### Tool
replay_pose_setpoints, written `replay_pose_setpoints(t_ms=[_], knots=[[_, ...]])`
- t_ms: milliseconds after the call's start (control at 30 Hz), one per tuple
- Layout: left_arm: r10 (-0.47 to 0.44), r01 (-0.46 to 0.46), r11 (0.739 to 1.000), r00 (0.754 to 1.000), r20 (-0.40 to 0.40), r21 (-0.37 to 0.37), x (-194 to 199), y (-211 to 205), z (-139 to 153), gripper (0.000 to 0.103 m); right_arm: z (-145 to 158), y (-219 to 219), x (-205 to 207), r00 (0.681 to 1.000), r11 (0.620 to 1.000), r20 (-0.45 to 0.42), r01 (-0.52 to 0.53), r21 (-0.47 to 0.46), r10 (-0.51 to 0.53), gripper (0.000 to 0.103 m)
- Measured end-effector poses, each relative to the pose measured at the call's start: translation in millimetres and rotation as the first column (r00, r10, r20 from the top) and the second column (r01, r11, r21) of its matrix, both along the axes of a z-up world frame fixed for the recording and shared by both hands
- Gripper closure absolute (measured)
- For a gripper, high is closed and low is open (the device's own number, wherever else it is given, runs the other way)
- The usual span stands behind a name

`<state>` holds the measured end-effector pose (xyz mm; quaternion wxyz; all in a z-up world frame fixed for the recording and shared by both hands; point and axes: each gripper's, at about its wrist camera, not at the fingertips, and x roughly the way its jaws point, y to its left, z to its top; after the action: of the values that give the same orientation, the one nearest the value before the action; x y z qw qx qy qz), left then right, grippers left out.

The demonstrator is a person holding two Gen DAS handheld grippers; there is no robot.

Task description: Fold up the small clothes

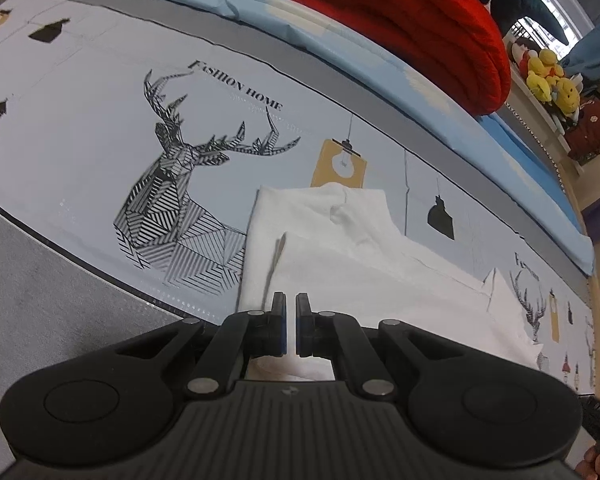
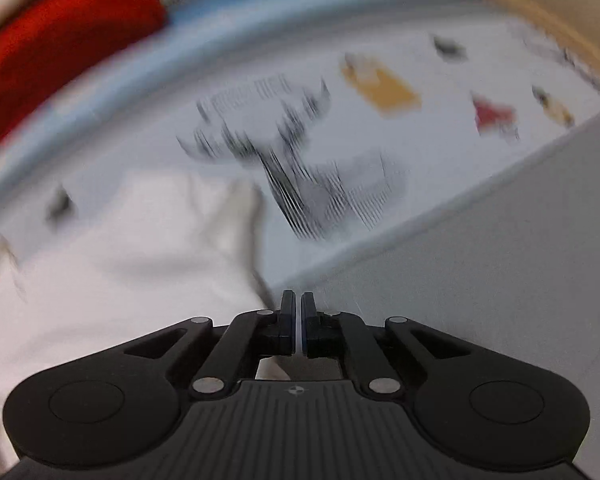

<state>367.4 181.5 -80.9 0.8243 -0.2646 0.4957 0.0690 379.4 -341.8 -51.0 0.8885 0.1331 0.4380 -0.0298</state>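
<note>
Black linkage arms and the ribbed body of the left gripper (image 1: 291, 305) fill the bottom of the left wrist view, its two fingers drawn nearly together with only a thin slit between them and nothing seen pinched there. Just beyond and beneath the fingertips, a white garment (image 1: 340, 248) is laid on a pale printed sheet (image 1: 80, 128), with one layer folded over another and a collar-like pucker at its far end. A striped black deer head (image 1: 180, 200) and the words "FASHION HOME" are printed on the sheet to the left of the garment, and a yellow tag motif (image 1: 339, 168) is seen just past it. Farther back, a light blue mattress (image 1: 380, 60) carries a rolled red blanket (image 1: 412, 20), and yellow plush toys (image 1: 552, 80) are seen at the far right. Heavy motion blur covers the right wrist view, where the right gripper (image 2: 298, 304) is likewise seen with its fingers almost touching and nothing visibly held. White cloth (image 2: 120, 248) is spread to its left, with a raised fold running toward the fingertips; whether it touches them cannot be told.
</note>
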Motion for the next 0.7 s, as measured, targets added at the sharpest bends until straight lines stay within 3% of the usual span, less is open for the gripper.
replay_pose_setpoints(t_ms=[67,100,200,267,333,400,467,533,600,700], knots=[[-0.004,0.004,1.000,1.000,-0.008,-0.010,0,-2,-3,0.100,3,9,0,0.997,0.997,0.045,-0.067,0.049,0.065,0.085],[-0.009,0.008,1.000,1.000,-0.013,-0.012,0,-3,-5,0.100,-3,14,3,0.996,0.994,0.025,-0.090,0.057,0.089,0.077],[-0.012,0.011,0.999,0.999,-0.036,-0.049,1,-2,-14,0.100,-45,16,14,0.980,0.998,-0.189,-0.064,-0.003,0.062,0.074],[-0.005,0.001,0.996,0.999,-0.052,-0.084,1,0,-20,0.100,-54,13,14,0.973,0.999,-0.228,-0.035,-0.025,0.029,0.056],[-0.010,0.006,0.997,0.998,-0.056,-0.081,2,-1,-21,0.100,-39,13,13,0.982,1.000,-0.185,-0.028,-0.009,0.026,0.057],[-0.031,0.028,0.998,0.998,-0.048,-0.063,3,-4,-21,0.100,-20,18,12,0.996,0.998,-0.077,-0.052,0.017,0.053,0.057],[-0.061,0.059,0.997,0.997,-0.049,-0.046,4,-8,-23,0.098,-18,24,15,0.996,0.996,-0.037,-0.078,0.031,0.079,0.058],[-0.085,0.082,0.996,0.993,-0.086,-0.047,4,-10,-33,0.095,-35,24,22,0.992,0.998,-0.102,-0.067,0.015,0.068,0.057],[-0.091,0.083,0.995,0.987,-0.130,-0.063,3,-8,-45,0.096,-59,20,31,0.970,0.999,-0.243,-0.024,-0.036,0.014,0.054],[-0.120,0.114,0.992,0.987,-0.109,-0.057,4,-6,-41,0.095,-49,15,36,0.977,1.000,-0.211,0.010,0.017,-0.007,0.053]])
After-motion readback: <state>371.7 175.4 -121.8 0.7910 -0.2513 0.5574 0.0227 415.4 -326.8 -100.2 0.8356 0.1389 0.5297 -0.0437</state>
